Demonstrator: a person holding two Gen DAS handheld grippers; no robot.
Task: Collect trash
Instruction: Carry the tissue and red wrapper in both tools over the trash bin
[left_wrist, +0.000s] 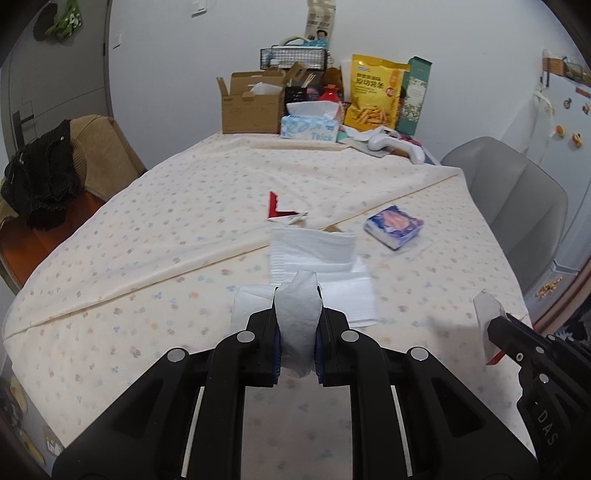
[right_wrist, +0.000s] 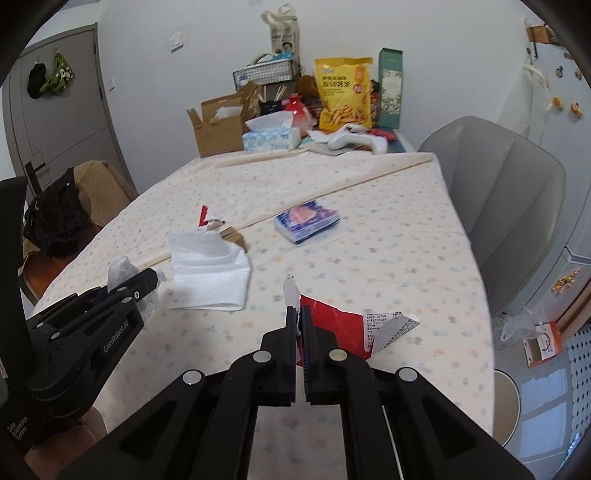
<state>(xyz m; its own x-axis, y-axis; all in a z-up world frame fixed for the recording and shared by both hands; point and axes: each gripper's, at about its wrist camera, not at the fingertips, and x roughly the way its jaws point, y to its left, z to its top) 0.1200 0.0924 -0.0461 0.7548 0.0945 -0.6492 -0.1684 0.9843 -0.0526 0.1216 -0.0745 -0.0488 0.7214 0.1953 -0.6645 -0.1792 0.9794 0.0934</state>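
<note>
The left gripper fingers pinch a crumpled white tissue at lower centre, above the table; the right gripper fingers are clamped on a torn red wrapper, lower centre

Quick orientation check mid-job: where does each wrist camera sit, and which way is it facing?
Left wrist: on the left gripper, facing along the table; fingers clamp a crumpled tissue; right gripper at right edge.
Right wrist: on the right gripper, same heading; fingers pinch a red wrapper; left gripper at left.
Shared: folded white tissue, blue packet.
</note>
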